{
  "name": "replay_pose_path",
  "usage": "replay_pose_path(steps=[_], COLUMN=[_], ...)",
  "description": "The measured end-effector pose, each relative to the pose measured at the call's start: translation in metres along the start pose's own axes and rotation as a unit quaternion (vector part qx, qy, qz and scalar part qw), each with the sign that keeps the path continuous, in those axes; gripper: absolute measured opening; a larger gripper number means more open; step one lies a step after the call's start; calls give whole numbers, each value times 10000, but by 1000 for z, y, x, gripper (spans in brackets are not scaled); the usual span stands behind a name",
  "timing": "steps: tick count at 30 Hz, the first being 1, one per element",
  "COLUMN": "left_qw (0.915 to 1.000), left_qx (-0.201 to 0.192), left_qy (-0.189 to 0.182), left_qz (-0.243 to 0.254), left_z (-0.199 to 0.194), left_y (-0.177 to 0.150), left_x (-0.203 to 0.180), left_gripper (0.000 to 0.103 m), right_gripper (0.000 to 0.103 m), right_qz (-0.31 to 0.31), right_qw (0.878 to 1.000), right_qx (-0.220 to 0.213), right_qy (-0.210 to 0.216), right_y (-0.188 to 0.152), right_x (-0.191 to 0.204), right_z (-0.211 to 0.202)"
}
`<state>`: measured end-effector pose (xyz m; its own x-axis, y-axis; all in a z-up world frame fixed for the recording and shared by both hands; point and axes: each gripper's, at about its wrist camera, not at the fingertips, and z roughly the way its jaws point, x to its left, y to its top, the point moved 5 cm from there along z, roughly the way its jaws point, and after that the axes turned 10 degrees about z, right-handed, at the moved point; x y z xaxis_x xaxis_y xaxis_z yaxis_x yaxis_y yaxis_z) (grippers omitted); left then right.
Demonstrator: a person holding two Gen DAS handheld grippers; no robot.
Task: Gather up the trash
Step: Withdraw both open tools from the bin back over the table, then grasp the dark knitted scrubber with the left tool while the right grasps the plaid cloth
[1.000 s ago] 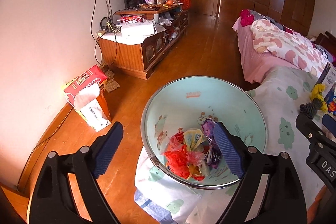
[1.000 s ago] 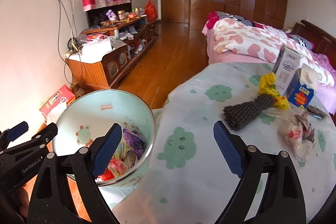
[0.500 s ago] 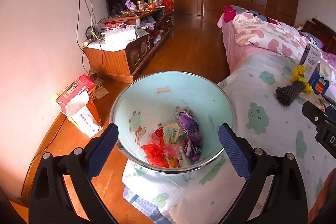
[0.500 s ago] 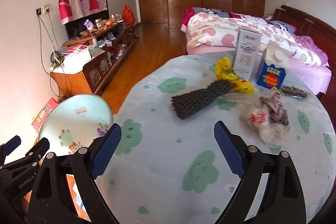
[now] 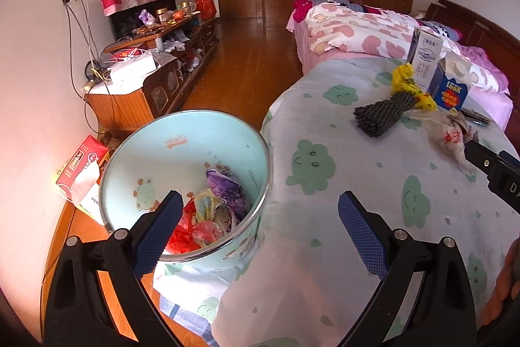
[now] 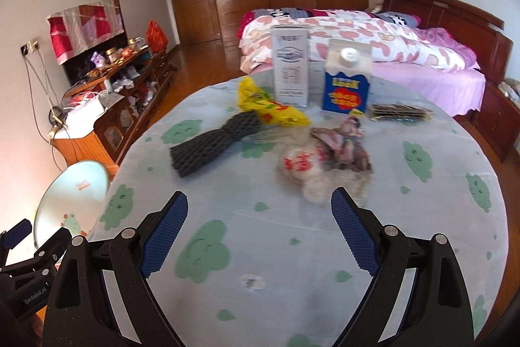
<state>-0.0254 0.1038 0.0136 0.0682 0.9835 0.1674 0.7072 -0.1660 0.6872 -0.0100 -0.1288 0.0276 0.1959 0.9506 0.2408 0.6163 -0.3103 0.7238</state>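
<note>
Item: right tool [image 6: 258, 230], jaws standing wide and holding nothing, hanging over the near part of the cloth-covered worktop [image 6: 422, 217]. Item: left tool [image 5: 258, 231], its jaws having just been opening, nothing between them, straddling the worktop edge with the trash bin [image 5: 182, 132] under its left finger; bin sitting just beside the worktop, already holding crumpled wrappers [image 5: 208, 213]. Trash awaiting collection, all ahead of the right tool: crumpled clear bag with red print [image 6: 302, 166] lying nearest, just beyond its right finger; grey foam net [image 6: 211, 145] ahead and left; yellow wrapper [image 6: 269, 108] behind that; two cartons [image 6: 347, 80] and flat packets [image 6: 399, 113] standing farthest. Handling note: the clear bag is looking like the next pick; centring the bundle between the fingers and closing on its bulk, not a loose film edge, is advisable, since thin plastic is likely slipping.
</note>
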Motion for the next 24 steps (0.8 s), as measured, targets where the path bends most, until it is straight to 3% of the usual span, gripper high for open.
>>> replay_pose_path(steps=[8, 14, 24], left_qw=[9986, 9964, 9911], left_qx=[-149, -178, -417], left_qy=[-288, -434, -597], left_qz=[410, 705, 1118], left_z=[12, 31, 62], left_y=[19, 40, 93], left_x=[-37, -60, -96], left_gripper=[90, 82, 81], right_gripper=[86, 69, 70], right_qz=[347, 662, 1130], right_qw=[9989, 9968, 9925], right_qx=[-58, 37, 465], right_qy=[-325, -438, -94], right_y=[11, 27, 62], right_x=[-64, -102, -108], right_z=[1, 15, 64])
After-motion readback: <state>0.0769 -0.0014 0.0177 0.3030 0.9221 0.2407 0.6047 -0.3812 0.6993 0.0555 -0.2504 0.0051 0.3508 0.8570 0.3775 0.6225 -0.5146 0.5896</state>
